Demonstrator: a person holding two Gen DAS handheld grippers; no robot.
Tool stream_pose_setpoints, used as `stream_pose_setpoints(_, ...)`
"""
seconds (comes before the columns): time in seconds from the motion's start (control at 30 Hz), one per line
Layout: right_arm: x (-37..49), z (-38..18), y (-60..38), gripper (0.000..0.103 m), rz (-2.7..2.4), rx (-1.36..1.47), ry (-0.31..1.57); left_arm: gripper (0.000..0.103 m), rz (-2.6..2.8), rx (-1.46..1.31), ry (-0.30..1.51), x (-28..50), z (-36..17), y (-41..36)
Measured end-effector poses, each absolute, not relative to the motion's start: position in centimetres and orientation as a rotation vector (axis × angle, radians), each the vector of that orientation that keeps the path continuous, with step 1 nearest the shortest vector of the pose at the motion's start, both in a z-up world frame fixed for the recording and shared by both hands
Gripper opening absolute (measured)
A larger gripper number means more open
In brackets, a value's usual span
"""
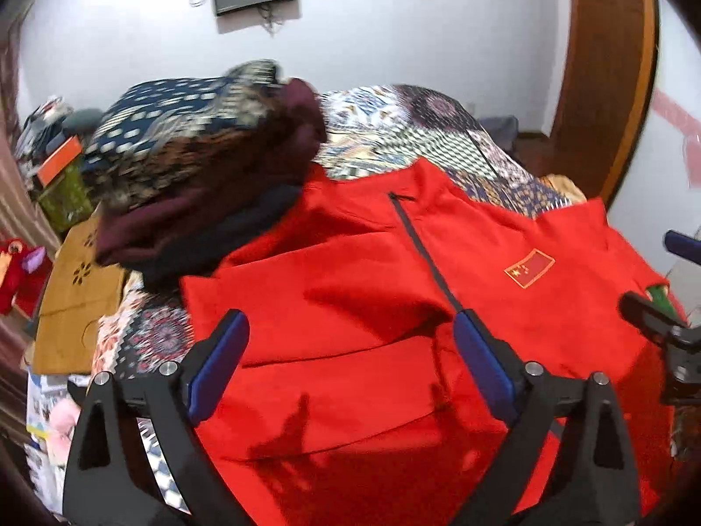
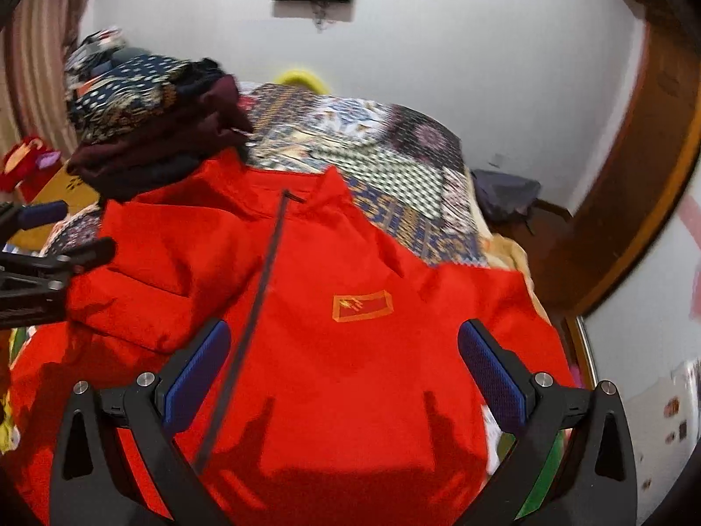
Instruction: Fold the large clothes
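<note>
A large red jacket [image 1: 372, 271] with a dark front zip and a small flag patch [image 1: 529, 268] lies face up on the patterned bedspread. Its left sleeve is folded in over the chest. My left gripper [image 1: 350, 328] is open and empty, held above the jacket's left half. My right gripper [image 2: 344, 342] is open and empty above the jacket [image 2: 350, 350], just below the flag patch [image 2: 361, 305]. Each gripper shows at the edge of the other's view, the right one [image 1: 648, 311] and the left one [image 2: 52, 254].
A stack of folded clothes [image 1: 206, 162] sits on the bed [image 1: 416, 131] at the jacket's upper left, also in the right wrist view [image 2: 153, 122]. A wooden bedside table [image 1: 74, 302] stands left. A wooden door frame [image 2: 635, 175] is at right.
</note>
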State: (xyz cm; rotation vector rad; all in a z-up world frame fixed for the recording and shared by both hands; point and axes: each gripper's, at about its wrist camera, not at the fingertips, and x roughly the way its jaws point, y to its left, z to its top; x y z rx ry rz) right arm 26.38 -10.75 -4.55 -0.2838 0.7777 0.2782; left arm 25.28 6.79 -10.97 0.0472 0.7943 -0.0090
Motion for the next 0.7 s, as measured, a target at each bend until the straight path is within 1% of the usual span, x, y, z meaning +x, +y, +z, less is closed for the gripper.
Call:
stream_pose_setpoints(0.2,27.2,-5.4,-5.0,0.103,0.423,-0.409,0.785,0.102,0.074,-0.017,0.797,23.4,-10.3,11.6)
stream_pose_setpoints(0.4,27.9,-7.4,2.1,0.103,0.595,-0.547,0.816,0.102,0.159,-0.060,0.801,21.2,-10.9,16.2)
stream_pose_setpoints(0.53,28.5,-9.3,6.4,0.103,0.666,-0.622,0.844,0.102,0.239,-0.055,0.835,20.4,-12.0,18.7)
stream_pose_setpoints(0.7,30.4,-12.7,11.1,0.101,0.694,-0.681,0.933,0.102,0.280,-0.058,0.865,19.7,-13.9,20.9)
